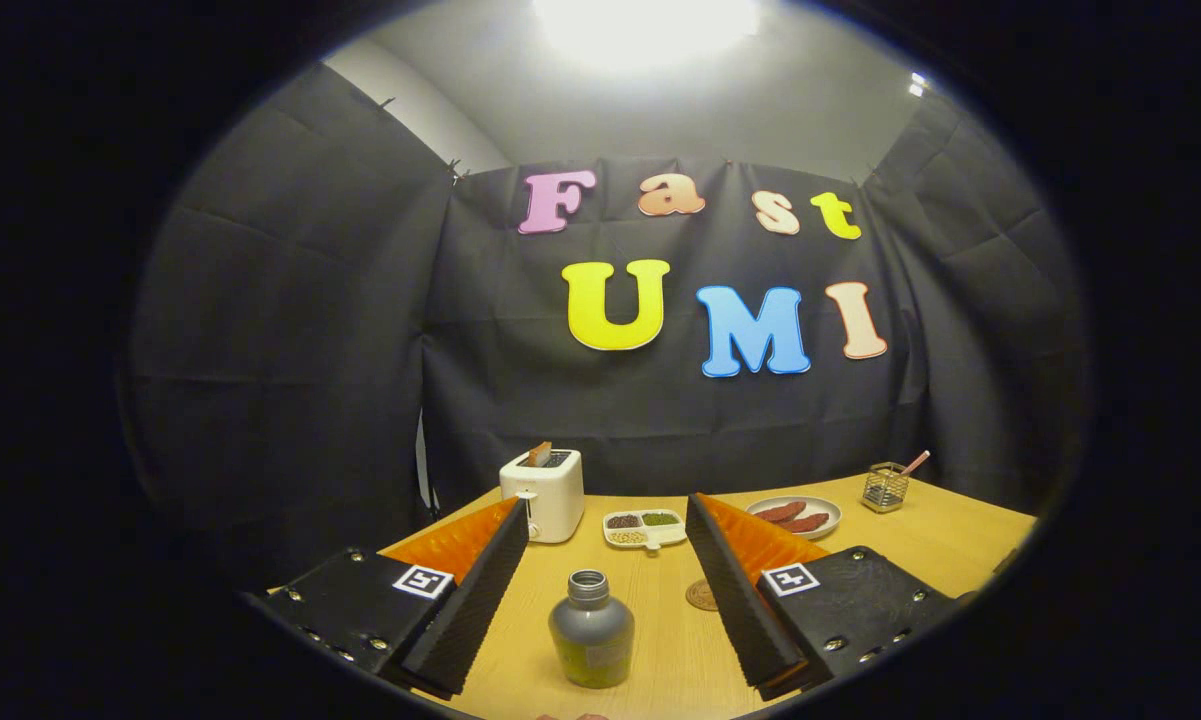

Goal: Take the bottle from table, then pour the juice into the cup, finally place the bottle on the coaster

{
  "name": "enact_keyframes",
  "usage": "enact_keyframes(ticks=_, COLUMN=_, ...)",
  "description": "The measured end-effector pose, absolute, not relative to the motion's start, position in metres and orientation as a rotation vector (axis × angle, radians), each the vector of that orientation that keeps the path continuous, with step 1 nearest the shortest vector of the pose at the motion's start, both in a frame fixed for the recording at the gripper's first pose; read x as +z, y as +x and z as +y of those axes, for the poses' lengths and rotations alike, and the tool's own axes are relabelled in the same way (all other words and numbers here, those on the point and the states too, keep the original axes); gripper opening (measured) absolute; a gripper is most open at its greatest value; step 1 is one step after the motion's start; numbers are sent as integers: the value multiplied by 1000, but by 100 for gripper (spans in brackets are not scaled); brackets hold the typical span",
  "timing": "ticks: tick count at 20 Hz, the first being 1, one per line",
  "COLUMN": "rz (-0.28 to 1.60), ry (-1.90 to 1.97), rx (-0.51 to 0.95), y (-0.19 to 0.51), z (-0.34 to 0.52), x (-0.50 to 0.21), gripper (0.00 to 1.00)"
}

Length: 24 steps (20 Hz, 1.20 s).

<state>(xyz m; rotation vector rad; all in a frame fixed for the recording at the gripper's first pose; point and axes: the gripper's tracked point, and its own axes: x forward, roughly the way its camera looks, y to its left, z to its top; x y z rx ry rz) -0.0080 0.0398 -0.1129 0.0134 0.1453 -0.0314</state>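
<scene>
A small grey bottle (pixel 590 630) with an uncapped neck and greenish juice in its lower part stands upright on the wooden table (pixel 660 650). My gripper (pixel 605 502) is open, and the bottle sits between the two fingers, back near their bases, with a gap on each side. Just right of the bottle a round brown coaster (pixel 701 596) lies flat, partly hidden behind the right finger (pixel 735 590).
Beyond the fingertips stand a white toaster (pixel 543 495) with a slice in it and a white divided dish (pixel 645 528) of grains. Further right are a plate (pixel 795 515) of sausages and a wire holder (pixel 887 487). Black cloth walls close off the table.
</scene>
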Motion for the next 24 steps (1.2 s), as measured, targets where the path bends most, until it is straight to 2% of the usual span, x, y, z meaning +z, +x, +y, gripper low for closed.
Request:
enact_keyframes(ticks=11, rz=342, ry=37, rx=-57, y=-1, z=50, x=-218, gripper=97)
enact_keyframes(ticks=24, rz=520, ry=-7, rx=-42, y=-16, z=60, x=-289, gripper=97)
